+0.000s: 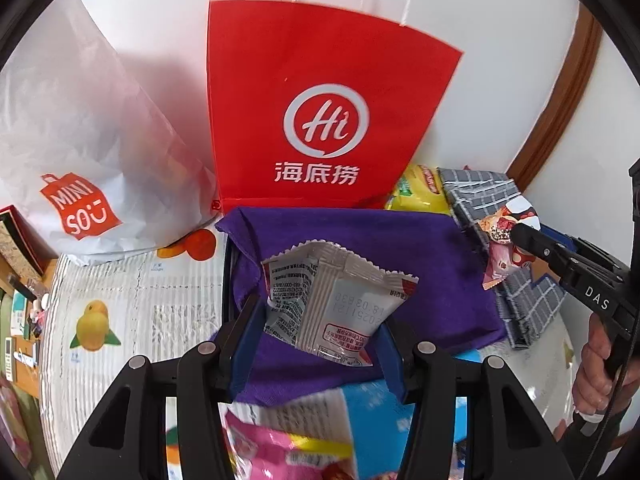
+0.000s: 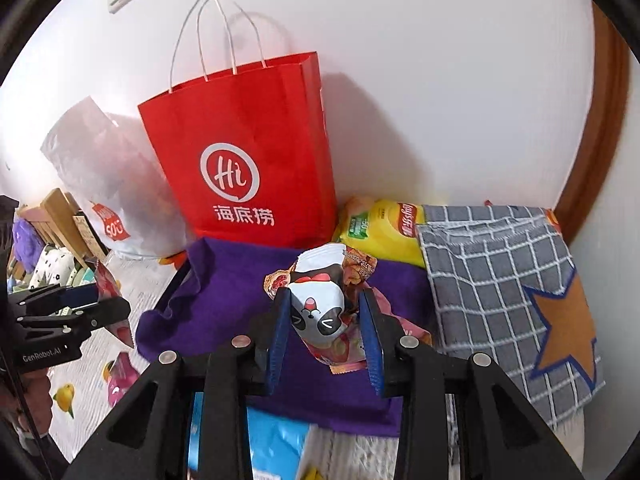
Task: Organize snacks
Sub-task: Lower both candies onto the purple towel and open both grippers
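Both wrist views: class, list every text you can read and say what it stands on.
"Hi" and "海底捞": red paper bag
"MINISO": white bag
"DAS": right gripper
"GenRobot.AI": left gripper
Print on the white packet and yellow chip bag: too small or distorted to read.

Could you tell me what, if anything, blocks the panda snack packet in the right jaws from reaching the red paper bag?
Nothing visible does. The right gripper holds the panda snack packet above the purple cloth, and the red paper bag stands upright just behind it, with only that flat cloth between them.
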Available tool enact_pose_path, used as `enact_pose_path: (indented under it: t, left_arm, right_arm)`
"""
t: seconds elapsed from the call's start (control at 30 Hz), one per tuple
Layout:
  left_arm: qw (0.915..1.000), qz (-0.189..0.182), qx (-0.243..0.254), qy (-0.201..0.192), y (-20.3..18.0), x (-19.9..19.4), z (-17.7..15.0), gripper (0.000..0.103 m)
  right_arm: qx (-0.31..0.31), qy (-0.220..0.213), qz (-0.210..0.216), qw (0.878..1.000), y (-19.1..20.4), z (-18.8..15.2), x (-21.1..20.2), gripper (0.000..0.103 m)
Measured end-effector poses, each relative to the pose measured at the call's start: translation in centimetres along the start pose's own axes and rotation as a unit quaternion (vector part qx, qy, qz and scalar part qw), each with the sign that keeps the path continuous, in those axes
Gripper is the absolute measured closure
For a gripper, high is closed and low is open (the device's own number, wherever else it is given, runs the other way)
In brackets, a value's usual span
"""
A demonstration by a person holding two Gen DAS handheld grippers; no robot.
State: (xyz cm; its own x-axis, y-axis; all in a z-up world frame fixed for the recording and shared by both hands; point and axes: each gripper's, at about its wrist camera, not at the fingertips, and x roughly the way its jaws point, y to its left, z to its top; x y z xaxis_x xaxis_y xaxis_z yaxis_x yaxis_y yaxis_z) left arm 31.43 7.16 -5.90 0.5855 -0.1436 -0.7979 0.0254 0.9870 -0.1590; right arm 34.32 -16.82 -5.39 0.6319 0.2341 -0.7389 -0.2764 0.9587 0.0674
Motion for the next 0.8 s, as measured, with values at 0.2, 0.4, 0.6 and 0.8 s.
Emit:
enact_pose_path:
  t: [0.2, 0.4, 0.6, 0.8]
  left_arm:
    - [0.9996, 0.007, -0.011, 0.026, 1.2, 3.1, 1.3, 0.052]
    - [0.9992, -0.004, -0.009, 0.039, 0.8, 6.3, 2.6, 0.052]
    - [0.9968, -0.002, -0.005, 0.08, 1.0, 10.1, 2.0, 0.052]
    - [0.995, -0.005, -0.019, 0.098, 1.6, 11.7, 1.4, 0.052]
  right_arm:
    - [0.007, 0.03, 0.001, 1.0, -0.9, 0.6, 4.1, 0.069]
    - [0.013, 0.056, 0.007, 0.998, -1.7, 0.9, 7.8, 0.069]
    - [-0.001, 0.098, -0.006, 0.995, -2.2, -0.2, 10.7, 0.069]
    - [0.001, 0.112, -0.013, 0.994, -2.6, -0.6, 12.0, 0.068]
